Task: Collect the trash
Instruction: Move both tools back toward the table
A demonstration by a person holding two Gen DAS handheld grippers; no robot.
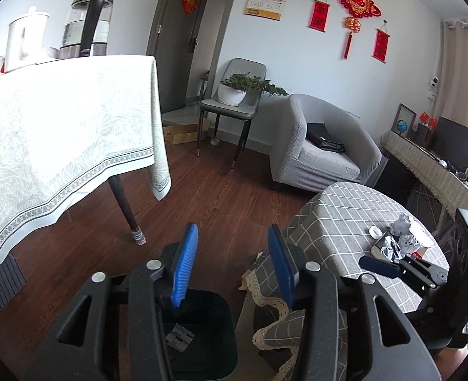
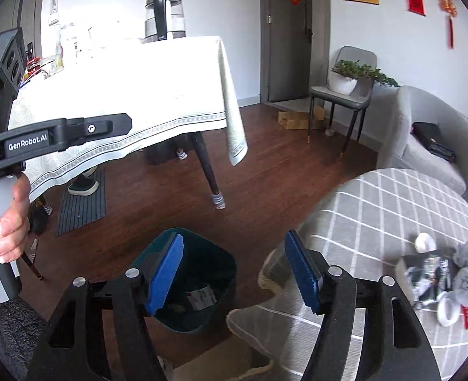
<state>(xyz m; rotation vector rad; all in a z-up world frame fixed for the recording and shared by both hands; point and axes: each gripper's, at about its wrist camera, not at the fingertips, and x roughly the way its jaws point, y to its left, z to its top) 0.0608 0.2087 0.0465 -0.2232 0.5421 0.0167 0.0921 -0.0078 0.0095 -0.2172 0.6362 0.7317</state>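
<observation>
Left gripper [image 1: 232,265] and right gripper [image 2: 234,273], blue pads spread apart and holding nothing, hover above a dark green plastic bin [image 2: 202,285]. Crumpled grey paper trash [image 2: 465,263] lies to their right on a grey checked round table [image 2: 376,209].

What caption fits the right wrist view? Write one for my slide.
Open right tool above dark bin; crumpled trash waits on checked table.
</observation>
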